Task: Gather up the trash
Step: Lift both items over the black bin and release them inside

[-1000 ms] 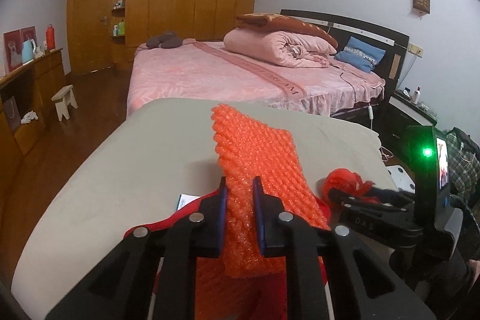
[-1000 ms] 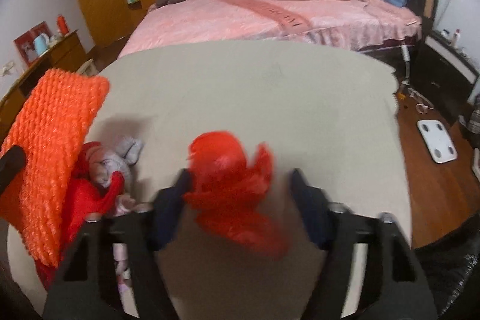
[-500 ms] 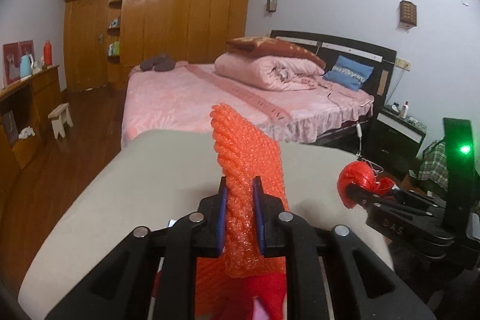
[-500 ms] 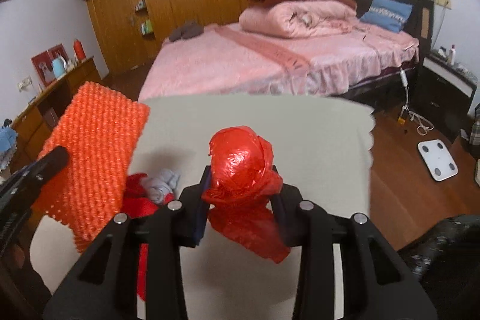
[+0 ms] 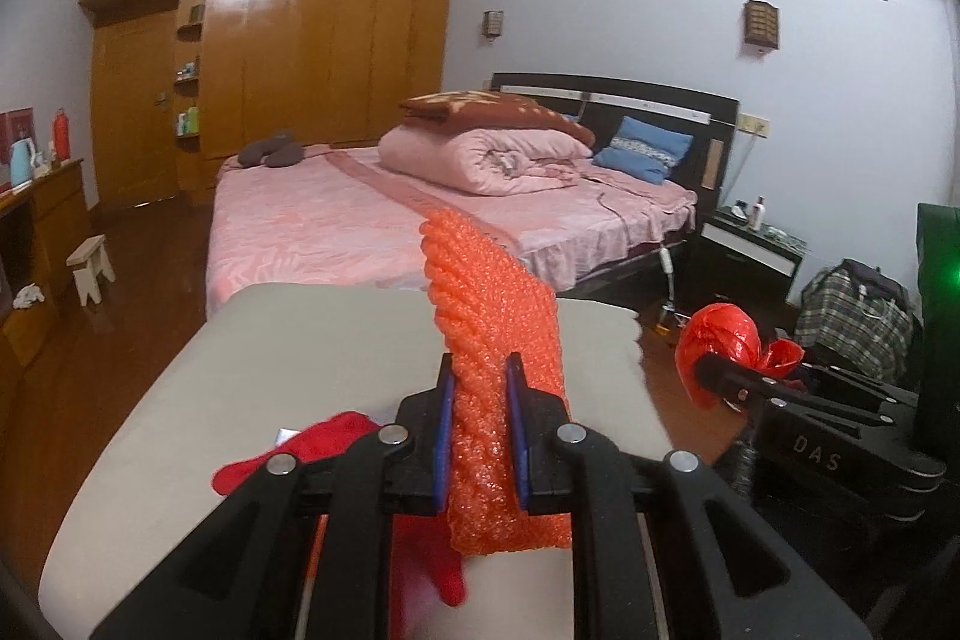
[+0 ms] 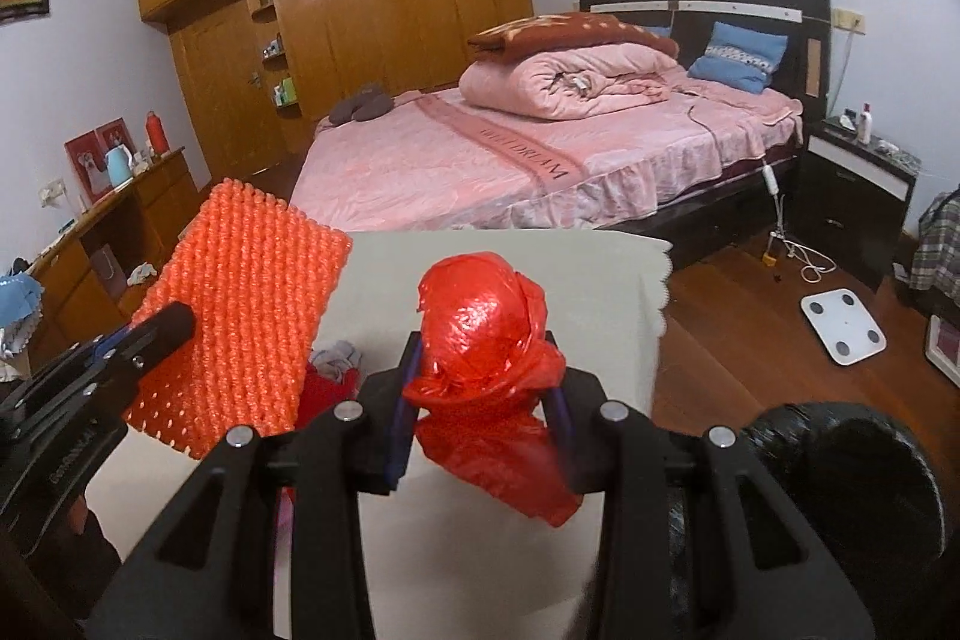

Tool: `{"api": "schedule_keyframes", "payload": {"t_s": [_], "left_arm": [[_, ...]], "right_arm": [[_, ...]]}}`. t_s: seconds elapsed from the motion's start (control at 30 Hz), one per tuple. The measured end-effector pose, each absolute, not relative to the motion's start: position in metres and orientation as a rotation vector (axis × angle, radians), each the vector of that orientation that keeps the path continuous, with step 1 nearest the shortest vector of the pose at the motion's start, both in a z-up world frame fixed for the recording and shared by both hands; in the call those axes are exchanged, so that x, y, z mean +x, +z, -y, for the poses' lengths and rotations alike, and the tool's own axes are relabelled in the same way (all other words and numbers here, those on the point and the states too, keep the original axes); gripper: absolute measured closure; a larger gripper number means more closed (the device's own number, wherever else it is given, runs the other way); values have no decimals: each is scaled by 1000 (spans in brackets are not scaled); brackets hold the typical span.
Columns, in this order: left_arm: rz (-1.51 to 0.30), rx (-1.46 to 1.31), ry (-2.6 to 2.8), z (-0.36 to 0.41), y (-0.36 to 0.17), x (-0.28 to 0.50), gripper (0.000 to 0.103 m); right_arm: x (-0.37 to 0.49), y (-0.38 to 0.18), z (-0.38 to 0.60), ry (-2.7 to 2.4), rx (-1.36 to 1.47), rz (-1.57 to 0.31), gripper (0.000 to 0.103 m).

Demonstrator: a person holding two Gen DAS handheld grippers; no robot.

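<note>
My left gripper (image 5: 479, 382) is shut on an orange foam net sheet (image 5: 492, 316) and holds it upright above the grey table (image 5: 288, 352). The sheet also shows in the right wrist view (image 6: 246, 316), with the left gripper (image 6: 156, 334) at its lower left. My right gripper (image 6: 483, 370) is shut on a crumpled red plastic bag (image 6: 480, 328) held above the table (image 6: 594, 274). The bag also shows in the left wrist view (image 5: 726, 340), off the table's right edge.
Red cloth (image 5: 312, 451) and a grey rag (image 6: 339, 358) lie on the table near me. A pink bed (image 5: 336, 214) stands beyond it. A wooden wardrobe (image 5: 288, 58) fills the back wall. A white scale (image 6: 843, 319) lies on the floor at right.
Both grippers have risen higher above the table with their loads. The right gripper closed on the red bag, which was blurred between open fingers a second ago.
</note>
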State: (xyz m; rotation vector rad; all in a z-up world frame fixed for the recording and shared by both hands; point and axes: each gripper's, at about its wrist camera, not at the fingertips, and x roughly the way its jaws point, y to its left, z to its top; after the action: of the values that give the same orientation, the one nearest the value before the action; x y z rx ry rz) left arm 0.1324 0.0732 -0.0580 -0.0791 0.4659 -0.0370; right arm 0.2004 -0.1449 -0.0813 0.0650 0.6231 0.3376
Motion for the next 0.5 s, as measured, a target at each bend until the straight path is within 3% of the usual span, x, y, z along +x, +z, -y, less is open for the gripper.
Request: {"api": "schedule_keyframes", "payload": {"t_s": [0.5], "left_arm": [[-481, -35, -249, 10, -56, 107, 87]], "right_arm": [[137, -87, 231, 170, 70, -644, 67]]}}
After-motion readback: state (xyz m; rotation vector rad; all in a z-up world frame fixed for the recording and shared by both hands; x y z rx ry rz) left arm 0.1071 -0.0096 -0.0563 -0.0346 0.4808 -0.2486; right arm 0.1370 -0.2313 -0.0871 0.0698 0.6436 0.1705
